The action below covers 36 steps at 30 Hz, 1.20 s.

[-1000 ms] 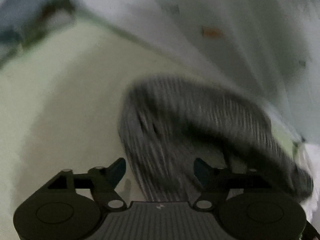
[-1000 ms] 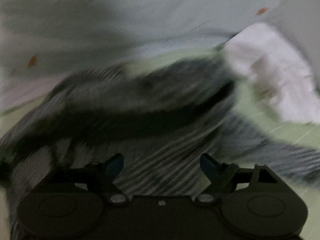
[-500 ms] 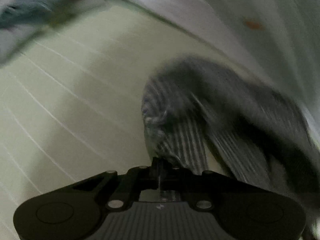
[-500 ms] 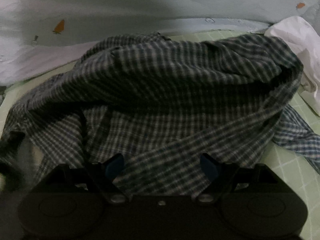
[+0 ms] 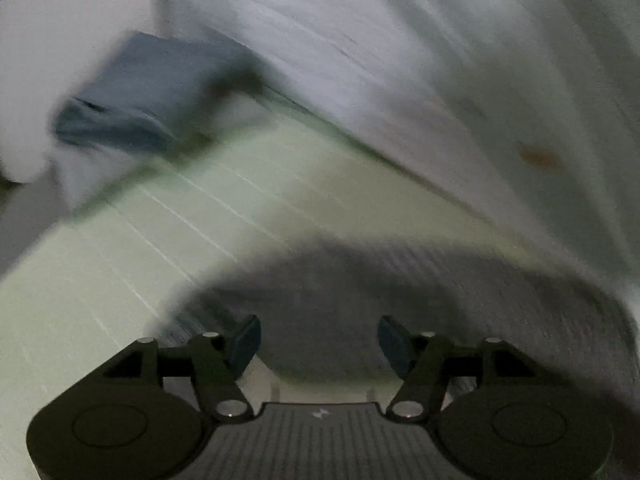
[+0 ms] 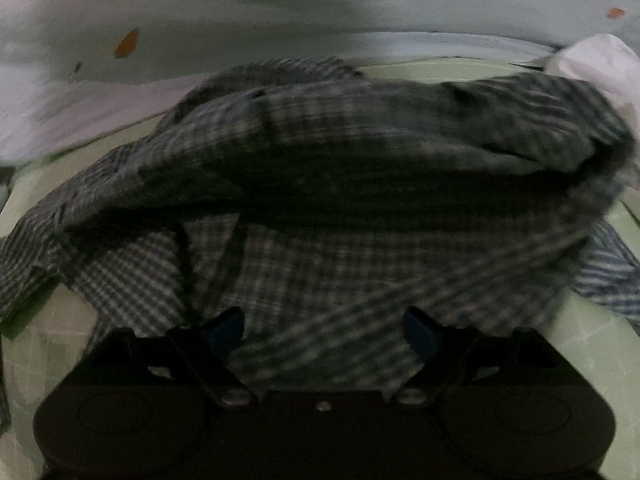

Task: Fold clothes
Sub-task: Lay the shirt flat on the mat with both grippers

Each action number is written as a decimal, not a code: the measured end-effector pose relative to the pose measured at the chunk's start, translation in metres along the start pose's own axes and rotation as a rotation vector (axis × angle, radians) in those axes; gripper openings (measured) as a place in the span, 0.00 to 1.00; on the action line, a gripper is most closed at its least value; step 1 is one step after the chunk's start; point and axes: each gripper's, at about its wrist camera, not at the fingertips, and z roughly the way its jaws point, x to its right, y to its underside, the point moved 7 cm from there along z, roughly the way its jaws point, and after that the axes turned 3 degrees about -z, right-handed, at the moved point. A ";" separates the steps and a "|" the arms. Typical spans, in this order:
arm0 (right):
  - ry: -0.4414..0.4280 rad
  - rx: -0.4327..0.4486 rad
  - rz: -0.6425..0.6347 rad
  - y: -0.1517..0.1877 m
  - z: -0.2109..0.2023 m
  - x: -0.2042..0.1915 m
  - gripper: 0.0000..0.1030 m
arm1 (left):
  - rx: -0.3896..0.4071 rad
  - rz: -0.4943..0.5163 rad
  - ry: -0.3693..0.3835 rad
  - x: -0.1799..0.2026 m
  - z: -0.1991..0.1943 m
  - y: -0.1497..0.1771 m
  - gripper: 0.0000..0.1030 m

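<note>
The checked shirt (image 6: 340, 184) lies bunched in a heap on the pale green gridded mat (image 5: 120, 280). Both tools stand with fingers spread and hold nothing: the left tool (image 5: 319, 344) at the shirt's near edge, the right tool (image 6: 322, 330) over its lower folds. A white garment (image 6: 600, 64) lies beyond the shirt; a folded blue cloth (image 5: 148, 96) sits past the mat's far edge.

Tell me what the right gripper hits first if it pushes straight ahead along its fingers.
Most likely the checked shirt: the right gripper is open with the shirt's crumpled fabric bunched directly in front of it and filling the line ahead. How near the cloth is cannot be judged from this blurred view.
</note>
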 end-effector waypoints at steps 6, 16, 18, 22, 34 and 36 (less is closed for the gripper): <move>0.030 -0.059 -0.115 0.017 0.012 -0.019 0.80 | -0.160 0.122 0.125 0.049 -0.011 0.061 0.64; -0.052 -0.008 0.026 0.058 -0.037 0.032 0.02 | -0.114 0.262 0.180 0.080 -0.057 0.093 0.67; -0.034 0.017 0.047 0.066 -0.053 0.050 0.02 | -0.120 0.287 0.184 0.082 -0.062 0.104 0.67; 0.009 0.045 0.122 0.083 -0.081 0.089 0.02 | -0.160 0.325 0.195 0.086 -0.065 0.128 0.67; 0.188 -0.008 0.197 0.153 -0.102 0.160 0.02 | -0.254 0.531 0.188 0.103 -0.049 0.202 0.74; 0.189 -0.019 0.193 0.161 -0.101 0.161 0.02 | -0.263 0.564 0.194 0.106 -0.045 0.211 0.74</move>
